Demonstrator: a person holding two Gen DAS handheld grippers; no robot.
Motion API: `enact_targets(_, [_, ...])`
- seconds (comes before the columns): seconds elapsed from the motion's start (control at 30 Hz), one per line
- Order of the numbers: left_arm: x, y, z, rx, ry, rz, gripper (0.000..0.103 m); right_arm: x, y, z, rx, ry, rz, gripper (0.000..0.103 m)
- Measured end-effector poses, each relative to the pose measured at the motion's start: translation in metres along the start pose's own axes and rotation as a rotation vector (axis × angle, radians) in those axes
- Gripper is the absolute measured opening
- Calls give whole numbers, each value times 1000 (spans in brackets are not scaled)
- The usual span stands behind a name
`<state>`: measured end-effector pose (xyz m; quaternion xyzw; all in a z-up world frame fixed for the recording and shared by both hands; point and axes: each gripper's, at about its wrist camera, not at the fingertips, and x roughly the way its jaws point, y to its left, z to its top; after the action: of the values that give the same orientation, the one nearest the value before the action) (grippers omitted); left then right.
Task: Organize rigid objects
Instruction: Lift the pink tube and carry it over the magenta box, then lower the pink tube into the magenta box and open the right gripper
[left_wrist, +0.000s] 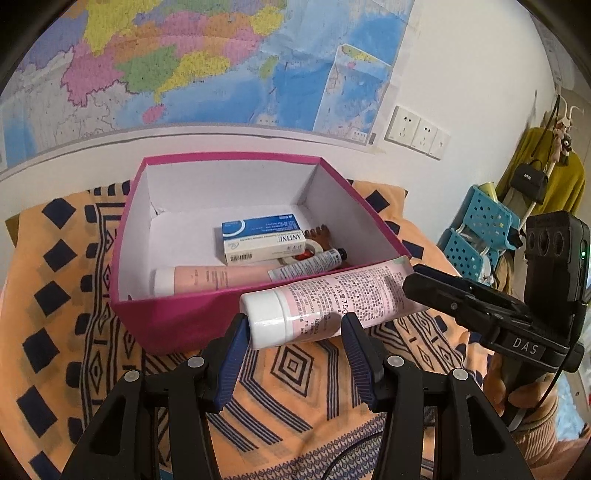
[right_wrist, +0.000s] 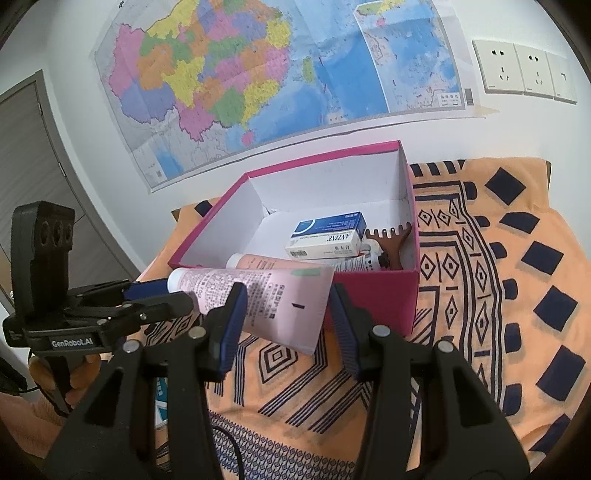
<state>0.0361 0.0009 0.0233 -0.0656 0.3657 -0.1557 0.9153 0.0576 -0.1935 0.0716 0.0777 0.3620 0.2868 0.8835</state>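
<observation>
Left gripper (left_wrist: 293, 325) clamps the cap end of the pink tube (left_wrist: 332, 299); right gripper (right_wrist: 286, 312) clamps its flat end. The tube hangs level just before the pink box (left_wrist: 173, 321). Lift both ends evenly over the wall before releasing.

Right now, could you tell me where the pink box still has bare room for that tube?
The pink box floor is bare along its left and back walls. Its right front corner is crowded: medicine carton, brown comb, two tubes. The pink tube, held by both tools, would fit left.
</observation>
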Motion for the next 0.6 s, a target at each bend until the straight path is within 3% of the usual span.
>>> enact_targets(0.6, [-3, 0, 11, 11, -34, 5, 53, 1, 0, 13, -10, -22, 0, 49])
